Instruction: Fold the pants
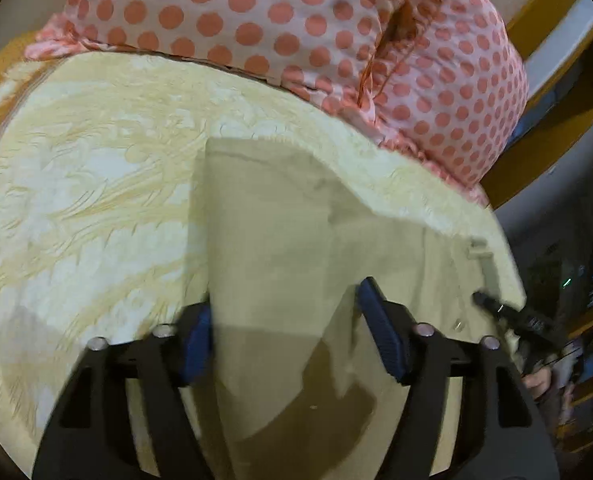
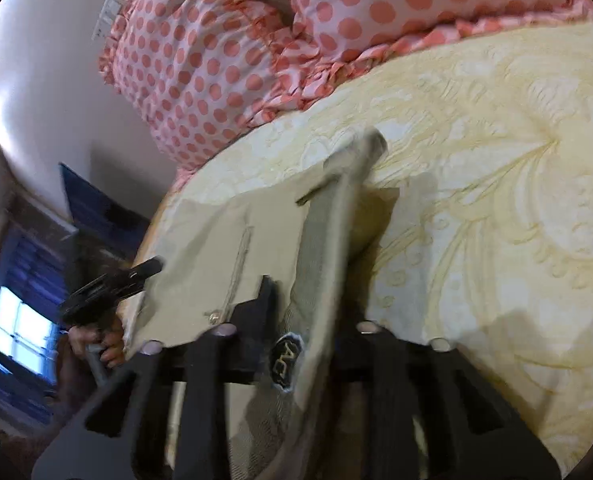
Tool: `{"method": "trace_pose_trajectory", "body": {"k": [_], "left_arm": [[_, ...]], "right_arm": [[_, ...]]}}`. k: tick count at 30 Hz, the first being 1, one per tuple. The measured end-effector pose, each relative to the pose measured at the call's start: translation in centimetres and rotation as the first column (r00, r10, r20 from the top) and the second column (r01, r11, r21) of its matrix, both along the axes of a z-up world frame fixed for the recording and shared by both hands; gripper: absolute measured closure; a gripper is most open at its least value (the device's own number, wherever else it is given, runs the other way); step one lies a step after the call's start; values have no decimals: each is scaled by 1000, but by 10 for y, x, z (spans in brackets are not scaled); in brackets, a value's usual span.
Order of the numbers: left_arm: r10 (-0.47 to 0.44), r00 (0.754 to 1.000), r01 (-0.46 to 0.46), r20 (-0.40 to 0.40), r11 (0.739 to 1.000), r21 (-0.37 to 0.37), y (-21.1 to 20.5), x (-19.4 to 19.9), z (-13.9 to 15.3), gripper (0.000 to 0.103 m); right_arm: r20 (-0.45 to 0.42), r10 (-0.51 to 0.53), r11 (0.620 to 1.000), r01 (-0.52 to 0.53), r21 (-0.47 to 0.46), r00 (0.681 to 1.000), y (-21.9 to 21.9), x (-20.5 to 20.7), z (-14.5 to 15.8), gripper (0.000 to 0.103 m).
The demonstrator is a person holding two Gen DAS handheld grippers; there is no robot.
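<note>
Pale khaki cotton pants [image 1: 280,216] caught mid-fold on a cream and yellow floral bedspread [image 1: 88,168].

The pants are spread on the bedspread near its edge, and part of the fabric is lifted off the bed. In the left wrist view the left gripper [image 1: 286,334] is seen with its blue-padded fingers [image 1: 380,328] set wide apart, khaki cloth lying between them but not pinched. In the right wrist view the right gripper [image 2: 302,316] is clamped on a raised fold of the pants, where a round dark label [image 2: 286,354] is showing. The other gripper is visible at the pants' far edge in each view. Two pink pillows with coral polka dots [image 1: 296,20] are lying at the head of the bed, touching the bedspread.
</note>
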State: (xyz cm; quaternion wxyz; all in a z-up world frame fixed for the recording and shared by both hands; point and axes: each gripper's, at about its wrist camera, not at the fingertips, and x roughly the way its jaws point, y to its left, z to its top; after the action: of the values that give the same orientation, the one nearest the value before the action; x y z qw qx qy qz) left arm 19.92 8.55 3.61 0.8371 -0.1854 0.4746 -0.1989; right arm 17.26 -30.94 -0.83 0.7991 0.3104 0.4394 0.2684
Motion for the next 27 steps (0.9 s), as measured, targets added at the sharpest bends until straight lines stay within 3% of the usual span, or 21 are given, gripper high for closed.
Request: {"method": "trace_pose_trajectory", "body": {"k": [2,4,9,13,14,15,17,19,20,21,23,25,27], "left_arm": [[4,999,-6,-33,998,-59,8,14,-3,94],[-13,1000,12,-21,997,-70,9,21,5,96],[10,998,-14,69,999,49,-13,58,26,96],[70,991,-81,110,992,102,-22,102,26,96],[75,991,-91,115,985,143,-28,116,22,95],[76,991,-96,108,976,194,-33,126,16,90],[81,992,-104,100,962,254,-37,131,11,78],[96,982,-146,164,935,323,-34,119,21,71],[103,969,-182,223,910,373,-33,107,31,62],[99,958,-202,270,900,385,-31,93,41,54],[65,947,-161,313,943,291,-28,66,57,48],[7,958,-64,286,980,191,-35,52,61,41],[-39,973,4,227,988,151,-46,51,52,38]], "right_arm": [[-8,5,999,-4,47,1000,-4,4,3,87],[5,15,999,-16,46,1000,-3,11,12,88],[77,-4,1000,5,-6,997,0,59,39,89],[127,-98,989,111,-97,987,-8,112,46,92],[115,-115,984,129,-126,987,-8,123,40,92],[96,-123,978,137,-157,988,-8,129,33,91],[31,-128,955,132,-267,991,-4,134,20,81],[83,-166,925,184,-331,983,-8,119,33,71],[130,-175,915,210,-346,976,-9,110,44,65],[183,-169,920,222,-324,969,-10,100,56,63],[215,-134,948,188,-255,967,-9,91,69,42],[193,-55,977,93,-194,980,5,89,73,42],[132,-10,983,34,-181,991,19,93,63,41]]}}
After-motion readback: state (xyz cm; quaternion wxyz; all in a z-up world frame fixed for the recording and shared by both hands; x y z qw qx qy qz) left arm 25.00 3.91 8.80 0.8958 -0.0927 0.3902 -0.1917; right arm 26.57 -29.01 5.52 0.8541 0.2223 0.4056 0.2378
